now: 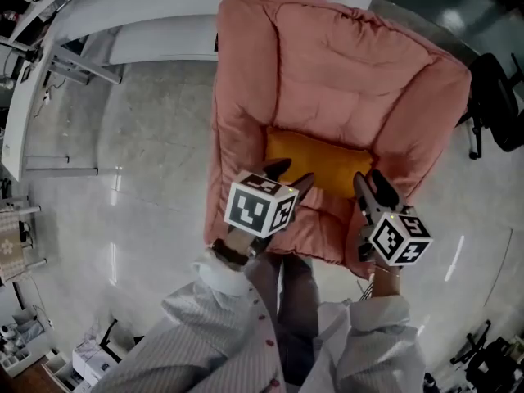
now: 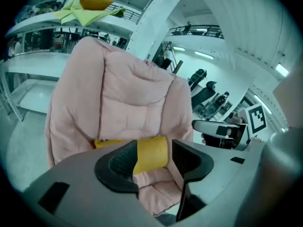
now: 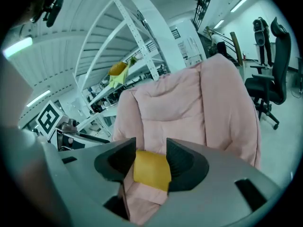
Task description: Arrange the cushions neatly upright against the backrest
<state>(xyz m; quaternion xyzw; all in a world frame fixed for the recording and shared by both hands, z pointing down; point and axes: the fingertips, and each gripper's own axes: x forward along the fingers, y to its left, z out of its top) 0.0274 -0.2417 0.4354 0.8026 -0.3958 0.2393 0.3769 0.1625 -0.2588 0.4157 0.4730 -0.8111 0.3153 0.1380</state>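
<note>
You are hovering left gripper (image 1: 292, 173) and right gripper (image 1: 370, 183) above the pink armchair (image 1: 344, 64), jaws standing wide, gripping nothing. 1 yellow cushion (image 1: 323, 159) is sitting at seat rear, touching backrest.

The left tongs (image 1: 292, 173) and right tongs (image 1: 370, 178) are hanging side by side, both pointing forward and down. Each pair's jaws are standing apart, gripping nothing. Striped sleeves (image 1: 214, 322) are covering both forearms.

Lab hall, white steel trusses (image 3: 142, 41), office chair (image 3: 269, 82)
</note>
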